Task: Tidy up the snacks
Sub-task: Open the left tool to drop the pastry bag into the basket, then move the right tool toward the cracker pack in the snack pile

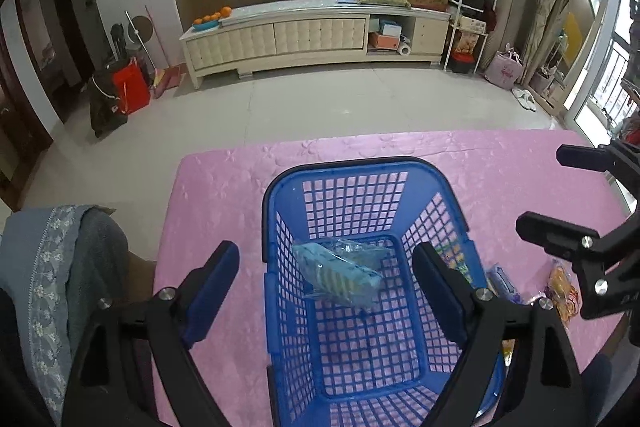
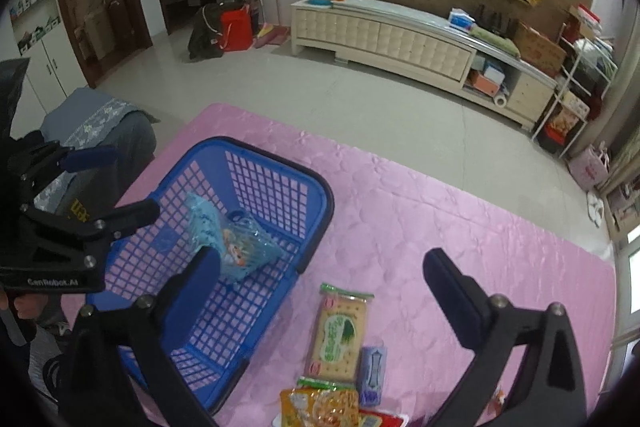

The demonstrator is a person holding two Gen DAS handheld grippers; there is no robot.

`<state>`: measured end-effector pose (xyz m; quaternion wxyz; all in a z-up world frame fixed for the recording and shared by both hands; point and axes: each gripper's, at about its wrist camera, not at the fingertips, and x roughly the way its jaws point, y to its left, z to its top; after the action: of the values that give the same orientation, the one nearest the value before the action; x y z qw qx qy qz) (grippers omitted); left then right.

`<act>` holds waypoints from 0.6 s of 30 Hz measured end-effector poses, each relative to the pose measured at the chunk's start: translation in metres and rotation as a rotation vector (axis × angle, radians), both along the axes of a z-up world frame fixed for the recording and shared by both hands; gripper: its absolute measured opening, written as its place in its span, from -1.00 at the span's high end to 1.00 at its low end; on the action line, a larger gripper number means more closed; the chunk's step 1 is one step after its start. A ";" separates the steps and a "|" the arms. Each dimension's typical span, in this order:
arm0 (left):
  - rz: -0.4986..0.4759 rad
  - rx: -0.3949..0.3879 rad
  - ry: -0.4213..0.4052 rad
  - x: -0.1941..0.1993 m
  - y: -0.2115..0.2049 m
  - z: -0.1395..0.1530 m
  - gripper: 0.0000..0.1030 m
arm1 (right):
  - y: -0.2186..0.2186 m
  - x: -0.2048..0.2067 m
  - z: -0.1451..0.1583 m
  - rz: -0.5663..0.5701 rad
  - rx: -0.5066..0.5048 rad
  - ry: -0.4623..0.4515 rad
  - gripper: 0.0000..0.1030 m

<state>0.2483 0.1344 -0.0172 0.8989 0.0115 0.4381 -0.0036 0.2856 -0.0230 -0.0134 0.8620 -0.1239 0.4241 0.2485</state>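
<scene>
A blue plastic basket (image 1: 280,195) stands on the pink table; it also shows in the right wrist view (image 2: 320,195). A light blue snack pack (image 1: 340,273) lies inside it, seen too in the right wrist view (image 2: 236,247). My left gripper (image 1: 326,267) is open and empty above the basket. My right gripper (image 2: 320,267) is open and empty above the loose snacks beside the basket: a green cracker pack (image 2: 340,335), a small purple pack (image 2: 374,375) and an orange pack (image 2: 320,407). The right gripper also shows in the left wrist view (image 1: 552,195).
The pink tablecloth (image 2: 440,227) covers the table, whose far edge drops to a tiled floor. A grey-blue covered chair (image 1: 60,267) stands at the table's left. A cream TV cabinet (image 1: 312,35) runs along the far wall.
</scene>
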 end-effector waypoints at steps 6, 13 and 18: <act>-0.026 0.007 -0.008 -0.024 -0.016 0.014 -0.69 | -0.014 -0.022 0.016 -0.013 0.027 -0.005 -0.99; -0.063 0.013 -0.028 -0.057 -0.041 0.030 -0.69 | -0.038 -0.050 0.037 -0.042 0.051 -0.024 -0.99; -0.089 0.006 -0.044 -0.078 -0.059 0.040 -0.69 | -0.053 -0.074 0.042 -0.046 0.043 -0.018 -0.99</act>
<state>0.1707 0.0755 0.0230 0.9072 0.0339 0.4171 -0.0419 0.2113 -0.0762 0.0281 0.8738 -0.0977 0.4135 0.2364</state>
